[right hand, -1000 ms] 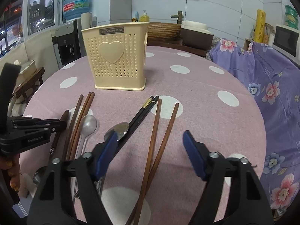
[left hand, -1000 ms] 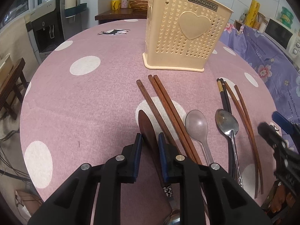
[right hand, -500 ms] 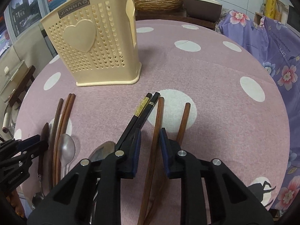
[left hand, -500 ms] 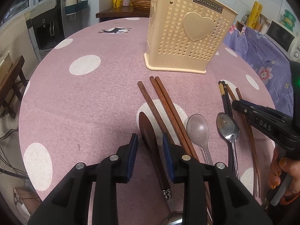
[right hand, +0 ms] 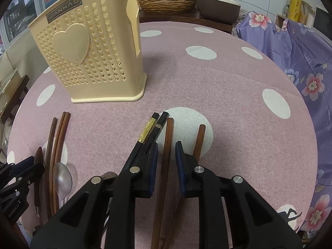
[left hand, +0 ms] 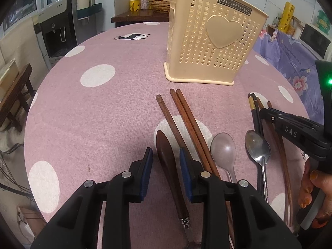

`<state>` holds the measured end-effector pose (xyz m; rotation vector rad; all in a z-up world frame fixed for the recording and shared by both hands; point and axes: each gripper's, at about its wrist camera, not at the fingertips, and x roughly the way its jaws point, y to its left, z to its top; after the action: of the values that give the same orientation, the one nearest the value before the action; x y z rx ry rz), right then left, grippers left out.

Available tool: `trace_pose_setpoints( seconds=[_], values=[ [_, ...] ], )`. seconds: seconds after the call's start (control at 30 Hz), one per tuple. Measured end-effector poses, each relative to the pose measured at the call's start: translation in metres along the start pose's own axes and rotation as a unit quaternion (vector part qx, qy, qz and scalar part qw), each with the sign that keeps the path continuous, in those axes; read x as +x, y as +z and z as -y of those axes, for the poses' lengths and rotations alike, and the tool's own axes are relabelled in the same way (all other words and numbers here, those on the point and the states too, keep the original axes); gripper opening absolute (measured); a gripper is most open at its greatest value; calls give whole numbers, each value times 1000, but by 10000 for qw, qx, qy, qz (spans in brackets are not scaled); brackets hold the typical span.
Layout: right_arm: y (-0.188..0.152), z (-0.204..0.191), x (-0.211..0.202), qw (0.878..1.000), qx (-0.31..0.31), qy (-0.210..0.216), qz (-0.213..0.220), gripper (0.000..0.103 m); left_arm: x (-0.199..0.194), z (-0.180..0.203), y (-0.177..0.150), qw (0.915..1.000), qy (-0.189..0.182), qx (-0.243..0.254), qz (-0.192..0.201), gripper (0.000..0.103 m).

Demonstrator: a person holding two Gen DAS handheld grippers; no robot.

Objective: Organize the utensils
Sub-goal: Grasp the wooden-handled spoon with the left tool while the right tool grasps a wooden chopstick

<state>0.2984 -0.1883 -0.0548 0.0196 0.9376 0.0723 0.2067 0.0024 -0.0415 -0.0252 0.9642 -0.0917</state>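
Note:
A cream perforated utensil holder [left hand: 211, 45] stands upright at the back of the pink dotted table; it also shows in the right wrist view [right hand: 89, 56]. My left gripper [left hand: 166, 155] is open, its jaws either side of a dark wooden spoon [left hand: 168, 159] lying flat. Beside it lie three brown chopsticks [left hand: 186, 120], a plastic spoon [left hand: 223, 151] and a metal spoon [left hand: 257, 147]. My right gripper [right hand: 166, 147] is open, astride a brown chopstick [right hand: 167, 145], with black chopsticks [right hand: 151, 130] to its left and another brown chopstick [right hand: 199, 139] to its right.
A purple flowered cloth [right hand: 300, 51] covers furniture on the right. A water dispenser [left hand: 62, 31] and a wooden stool [left hand: 14, 95] stand left of the table. A side table with a woven basket [right hand: 166, 2] is behind.
My left gripper's jaws have spread a little wider around the wooden spoon. My right gripper narrowed from wide open, came down over the brown chopstick, then widened slightly.

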Motion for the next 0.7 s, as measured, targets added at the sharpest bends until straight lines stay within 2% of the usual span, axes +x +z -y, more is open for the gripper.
trace_pose_setpoints(
  seconds=[0.07, 0.13, 0.33, 0.5, 0.7],
  values=[
    [3, 0, 2, 10000, 0, -49, -13, 13, 1, -1, 2, 10000, 58, 23, 3, 20],
    [6, 0, 4, 10000, 14, -74, -9, 9, 1, 0, 3, 10000, 74, 49, -7, 19],
    [7, 0, 4, 10000, 49, -61, 52, 8, 1, -2, 2, 10000, 57, 18, 22, 18],
    [7, 10, 2, 9990, 343, 259, 96, 8, -1, -3, 4, 10000, -19, 50, 68, 16],
    [9, 23, -35, 9954, 532, 633, 484, 8, -33, -14, 16, 9984, -290, 6, 475, 16]
  ],
)
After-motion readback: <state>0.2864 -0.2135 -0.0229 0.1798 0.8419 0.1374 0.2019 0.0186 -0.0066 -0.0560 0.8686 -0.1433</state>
